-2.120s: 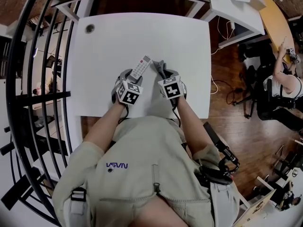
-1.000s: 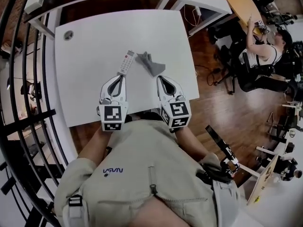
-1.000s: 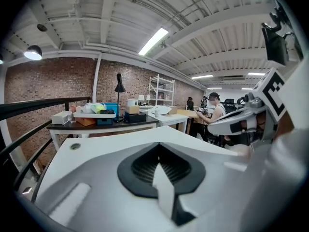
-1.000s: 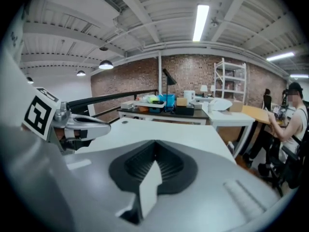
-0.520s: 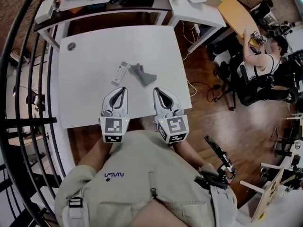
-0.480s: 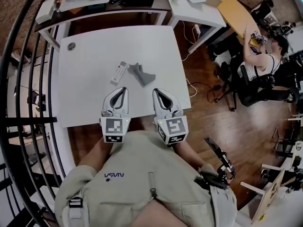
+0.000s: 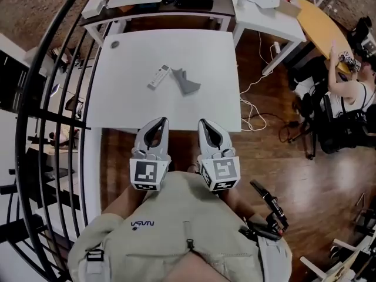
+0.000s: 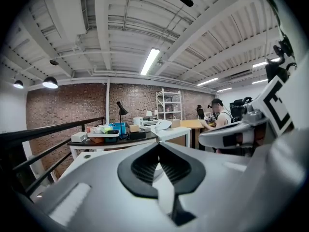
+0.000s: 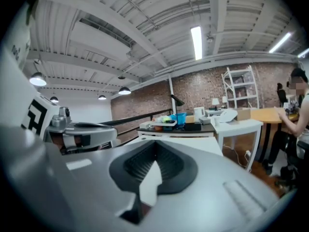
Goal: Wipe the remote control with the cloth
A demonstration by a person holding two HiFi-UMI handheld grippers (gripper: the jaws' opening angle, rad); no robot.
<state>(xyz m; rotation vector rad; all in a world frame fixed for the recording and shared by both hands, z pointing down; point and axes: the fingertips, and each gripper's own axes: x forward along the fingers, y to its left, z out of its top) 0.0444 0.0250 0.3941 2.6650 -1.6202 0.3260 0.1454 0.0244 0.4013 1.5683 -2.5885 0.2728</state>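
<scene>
Along the left runs a black railing [image 7: 56, 98], close to the desk's [image 7: 135, 107] side, so a wide swing of the left elbow is best avoided. The left tool [image 7: 161, 122] hangs just off the desk's near edge, closed and empty, its pads meeting with nothing between them. The remote [image 7: 158, 77] lies ahead of it, toward the far half of the desk, slanted. The cloth [image 7: 188, 82] lies crumpled just right of the remote, touching it or nearly so. The right tool [image 7: 203, 122] sits beside the left one, also closed and empty.

Neither tool is at work, so wiping looks either unstarted or finished; the pictures do not settle which. To wipe well, I would open the right tool, pinch a raised fold of the cloth, and pin the remote's near end with the left tool so it cannot skate. Then drag the cloth along the remote's length in light strokes.

Nothing on the desk blocks the reach; only a small round grommet [image 7: 114, 44] sits at the far left corner. Behind stands a cluttered back desk [image 7: 158, 6]. To the right, cables [image 7: 252, 107] trail on the floor, and a seated person [image 7: 346, 93] is well apart.
</scene>
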